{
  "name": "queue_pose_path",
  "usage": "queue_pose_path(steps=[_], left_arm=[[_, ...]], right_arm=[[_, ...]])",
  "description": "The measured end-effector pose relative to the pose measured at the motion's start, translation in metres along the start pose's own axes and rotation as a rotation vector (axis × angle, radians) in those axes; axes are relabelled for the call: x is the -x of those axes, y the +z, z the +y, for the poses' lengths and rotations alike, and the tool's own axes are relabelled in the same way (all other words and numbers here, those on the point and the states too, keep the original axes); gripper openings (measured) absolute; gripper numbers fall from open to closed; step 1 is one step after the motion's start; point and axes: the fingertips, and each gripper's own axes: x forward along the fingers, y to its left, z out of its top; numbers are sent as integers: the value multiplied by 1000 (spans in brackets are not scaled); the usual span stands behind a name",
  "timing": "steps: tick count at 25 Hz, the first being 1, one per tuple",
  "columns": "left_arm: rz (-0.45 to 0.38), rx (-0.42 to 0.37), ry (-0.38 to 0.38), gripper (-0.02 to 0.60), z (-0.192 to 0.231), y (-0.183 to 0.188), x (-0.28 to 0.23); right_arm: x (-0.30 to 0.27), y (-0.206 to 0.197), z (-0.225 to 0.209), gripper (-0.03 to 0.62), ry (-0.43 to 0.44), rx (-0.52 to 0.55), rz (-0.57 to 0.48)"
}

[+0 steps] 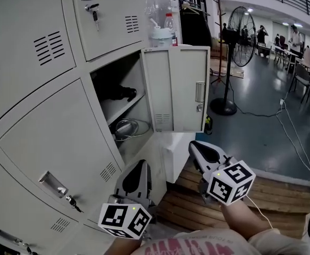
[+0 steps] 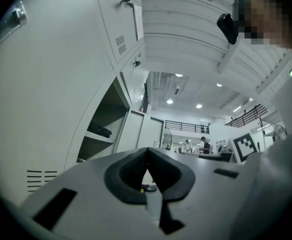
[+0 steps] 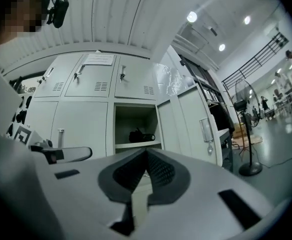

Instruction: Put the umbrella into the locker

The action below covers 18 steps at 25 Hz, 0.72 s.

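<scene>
Head view is showing the task all but finished, as far as I can judge: the black folded umbrella [image 1: 120, 93] is lying on the upper shelf inside the open locker [image 1: 144, 78], well apart from both tools, with a coil of cable [image 1: 126, 127] sitting on the level below it. The left gripper [image 1: 141, 164] and the right gripper [image 1: 196, 146] are hanging low in front of the lockers, each with its jaws pressing together on nothing; both gripper views are confirming the pads meeting with no object between them. What is probably remaining is only swinging the locker door [image 1: 176, 89] closed, if that is wanted. That door is jutting out to the right, its free edge nearer the right gripper, so any sweep there is needing care. A wooden pallet [image 1: 261, 193] is lying underfoot, while the floor beyond, towards the standing fan [image 1: 242, 36], is offering room.
</scene>
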Motion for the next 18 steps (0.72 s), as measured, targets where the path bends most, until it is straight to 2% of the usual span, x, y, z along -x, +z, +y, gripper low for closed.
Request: queue_pose_path(steps=[8,18], left_arm=[[-4,29,28,2,-37,-19,-10],[3,36,45,2,-61,-29,-12]], right_arm=[[31,-3,-32,-2,11,18,49],[51,-8,-48,-2,26,19,66]])
